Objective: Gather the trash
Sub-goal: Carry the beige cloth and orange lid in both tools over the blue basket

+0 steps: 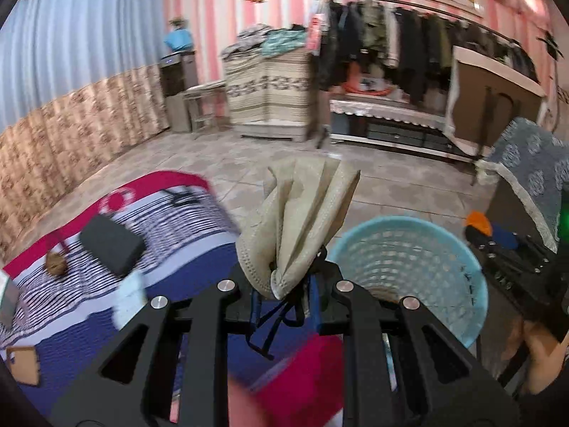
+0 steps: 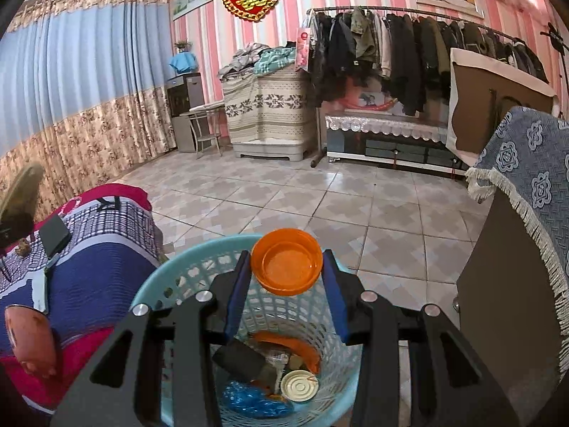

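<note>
Orange plastic catches the eye first: a shallow lid (image 2: 286, 266) is pinched between the blue pads of the right tongs (image 2: 287, 277), right above the open mouth of a pale blue basket (image 2: 170, 277). Down in the basket lie an orange peel-like strip (image 2: 295, 347), a round tin lid (image 2: 298, 386), a crumpled blue bag (image 2: 252, 400) and something dark. The left tongs (image 1: 284, 284) are pressed together on a beige cloth (image 1: 295, 220), bunched at the pinch and fanning upward, held just left of the basket (image 1: 409, 249) and over the edge of the bed (image 1: 170, 249). On the striped bedspread sit a dark box (image 1: 112, 245) and a small brown lump (image 1: 55, 265). The left view is blurred.
</note>
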The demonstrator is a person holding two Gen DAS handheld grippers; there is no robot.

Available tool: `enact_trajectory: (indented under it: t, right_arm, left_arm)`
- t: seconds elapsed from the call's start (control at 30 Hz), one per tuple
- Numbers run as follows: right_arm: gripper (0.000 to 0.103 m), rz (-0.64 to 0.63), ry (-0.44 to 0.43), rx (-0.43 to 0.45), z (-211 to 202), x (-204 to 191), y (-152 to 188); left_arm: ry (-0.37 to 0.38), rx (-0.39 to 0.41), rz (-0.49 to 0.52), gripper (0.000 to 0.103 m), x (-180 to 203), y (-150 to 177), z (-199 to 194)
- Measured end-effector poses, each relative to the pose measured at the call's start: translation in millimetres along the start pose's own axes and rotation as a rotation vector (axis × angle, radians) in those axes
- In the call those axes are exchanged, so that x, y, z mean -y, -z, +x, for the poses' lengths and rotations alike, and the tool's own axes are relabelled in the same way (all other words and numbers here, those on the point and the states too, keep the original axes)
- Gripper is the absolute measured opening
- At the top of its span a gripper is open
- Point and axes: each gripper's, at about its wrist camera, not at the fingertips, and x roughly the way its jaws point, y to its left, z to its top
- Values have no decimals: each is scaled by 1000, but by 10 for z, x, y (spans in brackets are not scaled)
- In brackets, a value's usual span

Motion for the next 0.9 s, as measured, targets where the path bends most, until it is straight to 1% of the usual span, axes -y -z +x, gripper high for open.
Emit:
enact_trajectory:
  t: [0.13,0.2,0.33,0.5,0.57,0.6,0.63,0.7,0.8,0.9]
  right_arm:
    - [40,25,26,-21,50,139,65]
    - [40,49,26,-25,56,224,90]
    - [40,71,27,-33,90,303,130]
    - [40,87,22,-38,117,329,150]
    - [40,89,23,-44,132,335,159]
    - [40,92,23,-45,136,347,166]
    - [40,97,24,-46,138,357,170]
    - [40,107,24,-48,143,373,176]
    - [40,115,25,-51,154,380,183]
    - [40,110,23,-54,167,382,187]
  left_arm:
    - [57,-37,26,20,415,70,241]
    - [69,-47,37,20,522,116,341]
    - [64,-82,64,21,700,194,623]
    - [47,-117,99,30,800,207,920]
    - [48,-135,106,31,826,201,1011]
    - [49,-140,108,38,835,207,1031]
    - [51,-144,110,43,841,212,1037]
    - [59,-144,114,60,851,218,1026]
    - [66,-129,139,72,877,237,958]
    - [62,-127,150,77,872,243,898]
